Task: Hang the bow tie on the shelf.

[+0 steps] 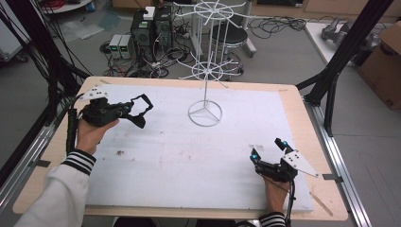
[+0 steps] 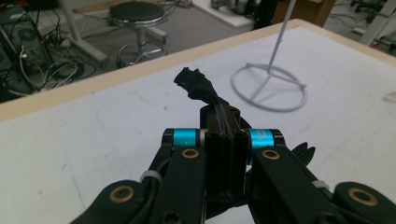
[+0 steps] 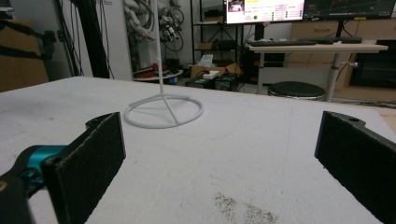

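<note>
A black strap-like loop (image 1: 140, 109) hangs above the left part of the white board, with my left gripper (image 1: 126, 109) shut on it. In the left gripper view the jaws stand pressed together on the black strap (image 2: 198, 86), which pokes up past the left gripper (image 2: 226, 137). A white wire display stand (image 1: 204, 113) rises at the middle back of the board; its ring base (image 2: 268, 86) lies ahead of the strap. My right gripper (image 1: 267, 148) rests at the front right, open. Nothing is between the jaws of the right gripper (image 3: 224, 163), and the stand's base (image 3: 163, 109) lies beyond them.
The white board (image 1: 189, 156) covers a wooden table (image 1: 302, 118). Black frame posts (image 1: 331, 71) stand at the right and left edges. A stool (image 1: 229, 35), computers and cables are on the floor behind the table. A cardboard box (image 1: 385, 66) sits far right.
</note>
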The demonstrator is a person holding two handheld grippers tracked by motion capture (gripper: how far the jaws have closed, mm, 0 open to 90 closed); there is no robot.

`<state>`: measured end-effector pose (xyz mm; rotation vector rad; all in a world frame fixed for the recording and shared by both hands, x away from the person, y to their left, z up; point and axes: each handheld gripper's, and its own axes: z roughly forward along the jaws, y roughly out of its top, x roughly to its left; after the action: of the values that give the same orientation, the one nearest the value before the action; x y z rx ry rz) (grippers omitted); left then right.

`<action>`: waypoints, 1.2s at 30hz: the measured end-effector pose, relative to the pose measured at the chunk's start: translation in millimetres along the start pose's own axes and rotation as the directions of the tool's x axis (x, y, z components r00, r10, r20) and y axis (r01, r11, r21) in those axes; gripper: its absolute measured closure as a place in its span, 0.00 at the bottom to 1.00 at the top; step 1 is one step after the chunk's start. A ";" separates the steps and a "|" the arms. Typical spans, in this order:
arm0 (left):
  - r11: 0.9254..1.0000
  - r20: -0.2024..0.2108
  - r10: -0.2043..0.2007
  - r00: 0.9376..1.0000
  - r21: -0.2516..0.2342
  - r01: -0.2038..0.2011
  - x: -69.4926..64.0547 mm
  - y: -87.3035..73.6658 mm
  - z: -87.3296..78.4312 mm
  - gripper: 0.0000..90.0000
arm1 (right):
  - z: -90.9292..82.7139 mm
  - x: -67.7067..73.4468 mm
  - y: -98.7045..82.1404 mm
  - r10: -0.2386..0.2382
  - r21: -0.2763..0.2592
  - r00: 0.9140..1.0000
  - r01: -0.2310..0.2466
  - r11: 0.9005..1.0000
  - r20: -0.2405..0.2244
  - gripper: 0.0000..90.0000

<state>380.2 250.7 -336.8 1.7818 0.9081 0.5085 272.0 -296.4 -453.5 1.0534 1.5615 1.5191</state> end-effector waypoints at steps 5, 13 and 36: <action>1.000 0.022 0.022 1.000 -0.021 -0.022 -11.6 12.1 1.7 0.98 | 0.0 -0.2 0.1 -0.003 0.000 1.000 0.003 1.000 0.001 0.01; 0.996 0.072 0.067 0.995 -0.062 -0.062 -36.2 33.9 3.9 0.98 | -0.1 -0.3 0.0 -0.001 0.000 1.000 0.001 1.000 0.000 0.01; 0.988 0.176 0.116 0.978 -0.122 -0.095 -83.1 65.5 12.5 0.98 | -0.3 -0.7 -0.1 -0.002 -0.004 1.000 0.002 1.000 -0.002 0.01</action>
<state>359.5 166.2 -275.1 1.7481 0.6480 0.4465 272.1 -297.2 -453.6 1.0479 1.5594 1.5219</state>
